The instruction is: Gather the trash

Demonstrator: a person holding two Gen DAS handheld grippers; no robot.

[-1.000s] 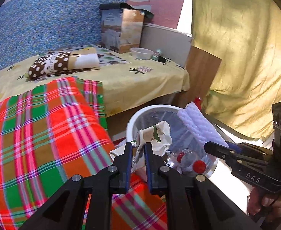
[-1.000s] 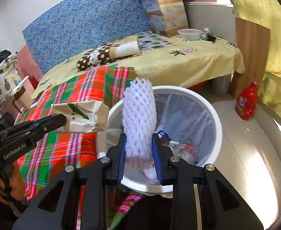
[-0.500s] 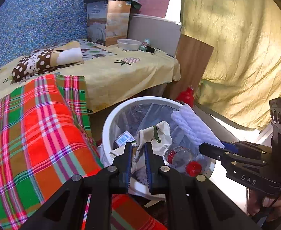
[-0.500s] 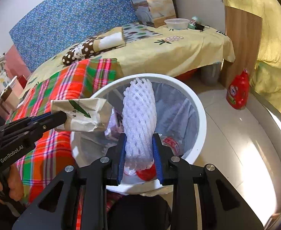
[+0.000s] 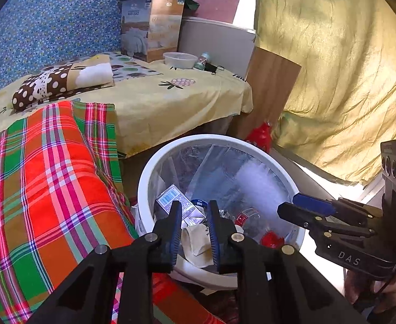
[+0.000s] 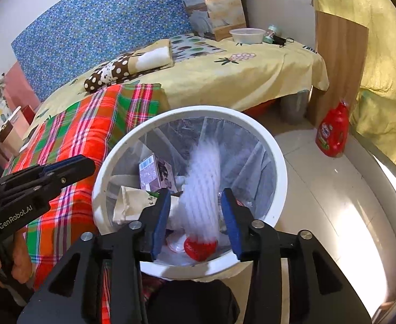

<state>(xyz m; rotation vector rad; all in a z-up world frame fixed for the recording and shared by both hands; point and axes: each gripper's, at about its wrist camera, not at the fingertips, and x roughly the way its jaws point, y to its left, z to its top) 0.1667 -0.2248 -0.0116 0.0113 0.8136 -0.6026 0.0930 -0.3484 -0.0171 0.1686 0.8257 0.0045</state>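
A white trash bin with a clear liner stands on the floor beside the bed. My left gripper is open above its near rim; a crumpled paper bag lies loose in the bin below it. My right gripper is open over the bin; a white foam net sleeve is blurred, dropping between its fingers. A small carton, plastic bottles and a red cap lie in the bin.
A bed with a red-green plaid blanket is left of the bin. A red detergent bottle stands on the floor by a wooden board. A yellow curtain hangs on the right. A box and bowl sit on the bed's far end.
Both grippers have opened over the bin. The paper bag has fallen from the left one into the bin and the foam net is dropping out of the right one.
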